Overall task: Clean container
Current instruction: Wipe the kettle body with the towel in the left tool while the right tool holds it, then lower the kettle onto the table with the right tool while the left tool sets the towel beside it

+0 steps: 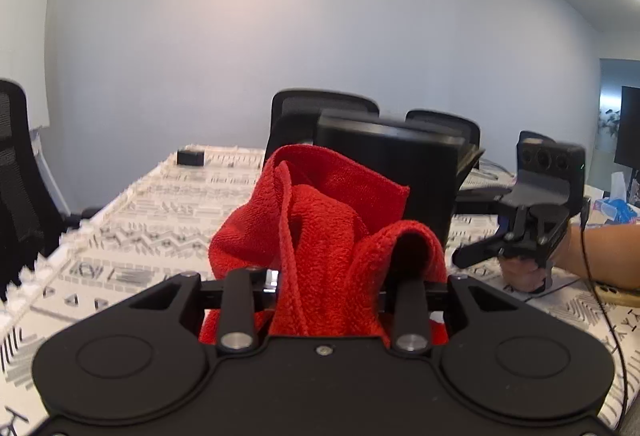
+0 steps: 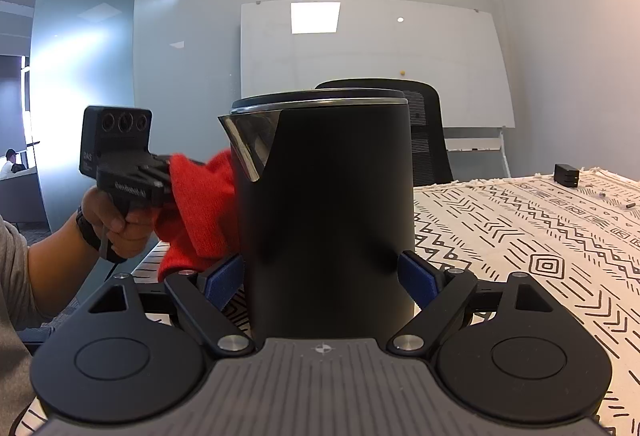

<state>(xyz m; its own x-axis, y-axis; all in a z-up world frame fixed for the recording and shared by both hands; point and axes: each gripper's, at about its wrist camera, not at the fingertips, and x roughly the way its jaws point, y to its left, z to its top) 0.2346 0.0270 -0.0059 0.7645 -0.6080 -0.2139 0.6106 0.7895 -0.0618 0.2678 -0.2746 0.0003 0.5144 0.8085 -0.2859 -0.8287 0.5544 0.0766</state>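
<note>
In the left wrist view, the left claw [image 1: 324,300] sits at the bottom centre, pinching a bunched red microfibre cloth [image 1: 328,236] that hides its fingertips. Just behind the cloth stands the black electric kettle [image 1: 400,163], mostly covered; only its upper body and lid edge show. At the right edge, the right claw [image 1: 476,252] appears side-on with the hand [image 1: 524,274] gripping its handle.

The right wrist view shows what that one cannot: the kettle [image 2: 328,203] whole and upright in the frame's centre on the patterned bench [image 2: 520,236], spout at upper left, lid shut. The right claw [image 2: 322,280] is spread wide around the kettle's base, its blue pads [image 2: 418,276] against either side. At left, the cloth [image 2: 200,203] touches the kettle's side below the spout, held by the left claw [image 2: 168,179]. A whiteboard [image 2: 372,63] stands far back.
</note>
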